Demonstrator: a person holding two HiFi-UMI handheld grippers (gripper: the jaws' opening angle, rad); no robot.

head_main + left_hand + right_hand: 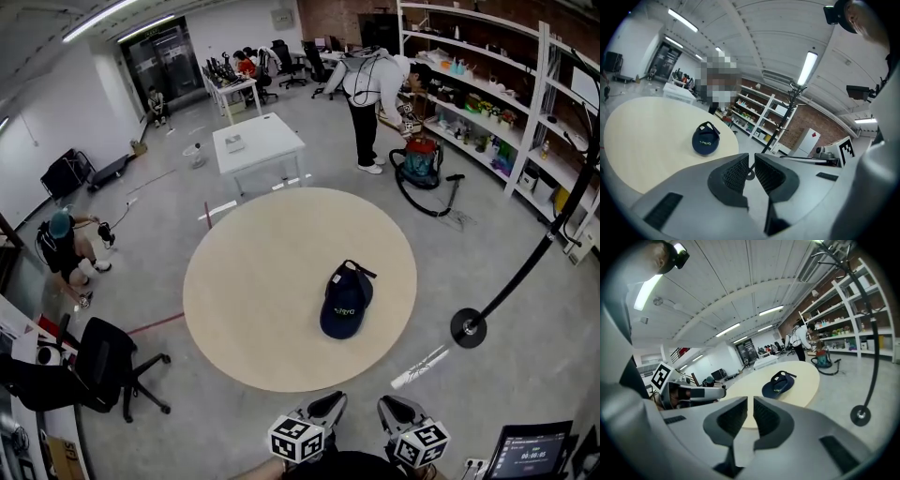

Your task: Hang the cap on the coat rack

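A navy cap [345, 305] lies on the round beige table [253, 281], right of its middle, with its strap end pointing away from me. The black coat rack stands on the floor to the table's right, its round base [468, 327] near the table edge and its pole [525, 267] rising up right. My left gripper [326, 405] and right gripper [396, 408] are side by side at the near table edge, well short of the cap. Both are shut and empty. The left gripper view shows the cap [705, 140] beyond the gripper [751, 161]. The right gripper view shows the cap [778, 386] and rack pole [874, 348] beyond the gripper [750, 404].
A black office chair [103, 366] stands left of the table. Behind it are a white square table [258, 141], a bending person [367, 89] and a red vacuum cleaner [420, 159] with its hose on the floor. White shelves [497, 103] line the right wall. A screen [530, 452] is at bottom right.
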